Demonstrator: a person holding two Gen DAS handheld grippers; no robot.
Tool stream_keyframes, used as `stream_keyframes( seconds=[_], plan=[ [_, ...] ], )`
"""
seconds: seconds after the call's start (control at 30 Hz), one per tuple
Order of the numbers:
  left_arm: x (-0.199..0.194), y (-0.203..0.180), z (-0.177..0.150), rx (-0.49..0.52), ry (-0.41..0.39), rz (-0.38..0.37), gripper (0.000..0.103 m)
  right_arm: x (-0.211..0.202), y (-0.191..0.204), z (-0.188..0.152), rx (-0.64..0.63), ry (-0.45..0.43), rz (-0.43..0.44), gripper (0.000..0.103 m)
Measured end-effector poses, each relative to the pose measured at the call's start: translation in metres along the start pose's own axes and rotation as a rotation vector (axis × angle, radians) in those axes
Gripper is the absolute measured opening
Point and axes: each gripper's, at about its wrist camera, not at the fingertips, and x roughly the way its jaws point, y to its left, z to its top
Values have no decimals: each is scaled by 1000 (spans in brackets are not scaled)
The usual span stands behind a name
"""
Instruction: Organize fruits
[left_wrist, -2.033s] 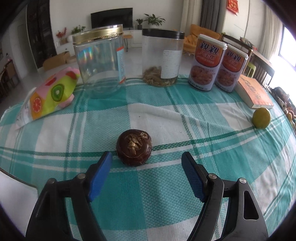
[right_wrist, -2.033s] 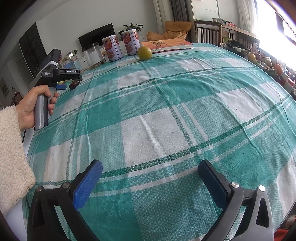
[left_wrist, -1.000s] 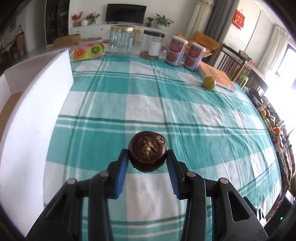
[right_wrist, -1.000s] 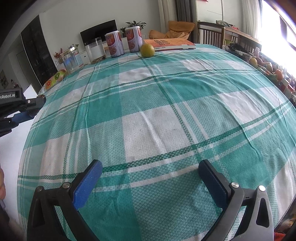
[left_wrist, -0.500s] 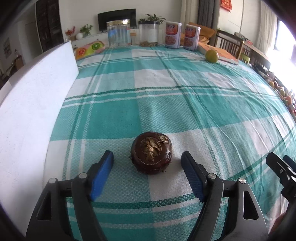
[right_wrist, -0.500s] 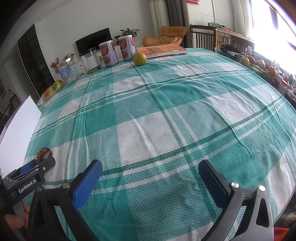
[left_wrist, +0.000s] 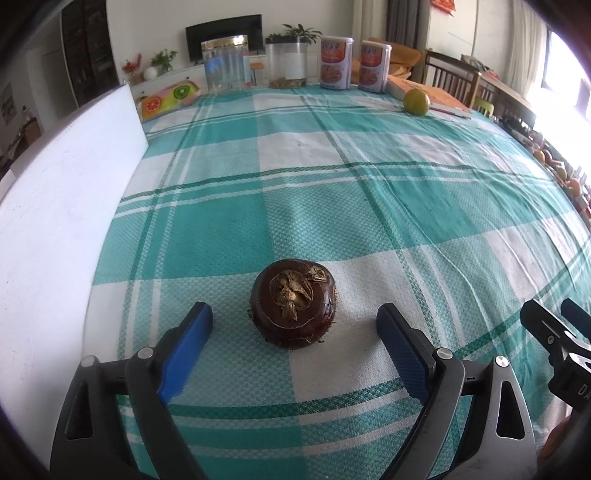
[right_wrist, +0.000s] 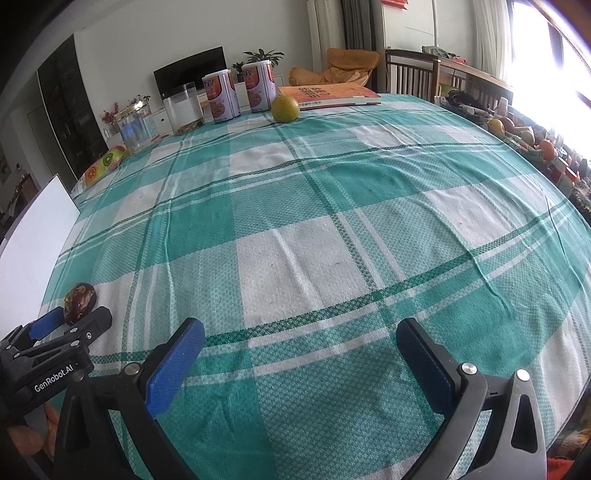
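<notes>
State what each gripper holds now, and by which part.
Nothing. The left gripper is open around the dark brown round fruit without touching it; the right gripper is open over the cloth.

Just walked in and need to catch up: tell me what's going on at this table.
A person with a handheld gripper in each hand is sorting fruit. The left gripper is open, its blue pads either side of a dark brown fruit that sits on the green checked tablecloth, untouched. The right gripper is open and empty. A yellow-green fruit waits at the far end beside an orange book.
</notes>
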Motion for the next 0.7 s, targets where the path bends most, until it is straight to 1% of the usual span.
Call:
stream_keyframes(
  seconds=[0.13, 0.2, 0.27, 0.3, 0.37, 0.4, 0.43, 0.47, 0.57, 0.63, 0.7],
  plan=[
    [0, 0, 0, 0, 0, 0, 92, -1, -1, 0, 5, -1, 7, 103],
    [0, 0, 0, 1, 0, 1, 92, -4, -3, 1, 15, -6, 26, 103],
    [0, 0, 0, 0, 0, 1, 93, -16, -16, 5, 79, -23, 116, 103],
    [0, 0, 0, 0, 0, 0, 93, -24, -27, 10, 145, -42, 166, 103],
    [0, 0, 0, 0, 0, 0, 93, -33, -52, 27, 271, -68, 225, 103],
    [0, 0, 0, -1, 0, 1, 93, -32, -62, 41, 309, -75, 237, 103],
    [0, 0, 0, 0, 0, 1, 93, -28, -69, 58, 317, -84, 240, 103],
    [0, 0, 0, 0, 0, 1, 93, -21, -74, 77, 299, -97, 236, 103],
    [0, 0, 0, 0, 0, 0, 93, 18, -82, 136, 198, -140, 169, 103],
    [0, 0, 0, -1, 0, -1, 93, 58, -83, 171, 159, -102, 176, 103],
    [1, 1, 0, -2, 0, -1, 93, 95, -70, 202, 108, -69, 192, 103]
  ],
)
